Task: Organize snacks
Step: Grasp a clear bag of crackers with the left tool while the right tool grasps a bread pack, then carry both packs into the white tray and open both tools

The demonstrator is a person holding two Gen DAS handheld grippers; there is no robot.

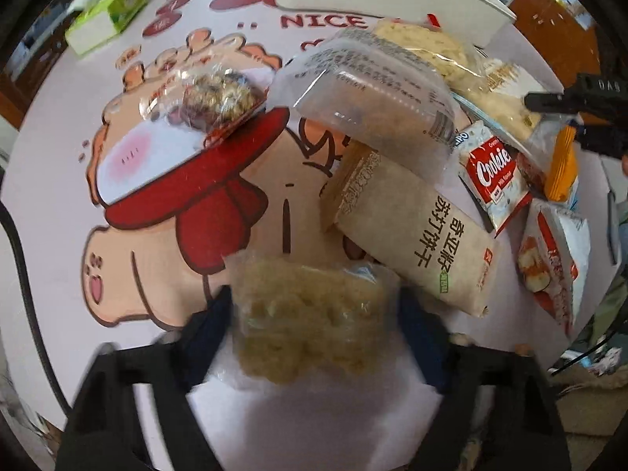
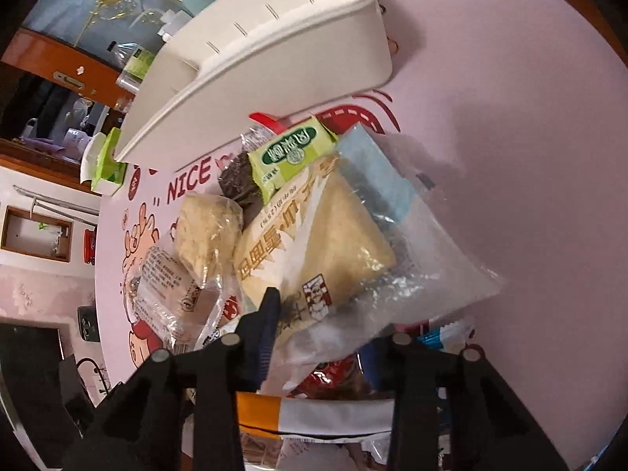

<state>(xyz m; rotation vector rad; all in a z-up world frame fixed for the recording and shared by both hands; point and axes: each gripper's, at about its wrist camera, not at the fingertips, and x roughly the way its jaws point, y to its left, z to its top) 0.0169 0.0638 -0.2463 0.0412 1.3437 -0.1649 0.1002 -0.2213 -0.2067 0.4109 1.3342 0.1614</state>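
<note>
Pink, cartoon-printed surface point(image 1: 55, 180) carries a heap of snack packets beside a white bin point(image 2: 274, 39), probably where they belong. Nearer than the heap from the bin, the left gripper point(image 1: 314, 314) has its fingers clenched on a clear packet of crumbly biscuit point(image 1: 310, 314), lifted clear, likely for carrying over. The right gripper point(image 2: 318, 337) reaches into the heap with its fingers spread around a clear bag point(image 2: 412, 267) holding a triangular pastry, not visibly pinching it.
</note>
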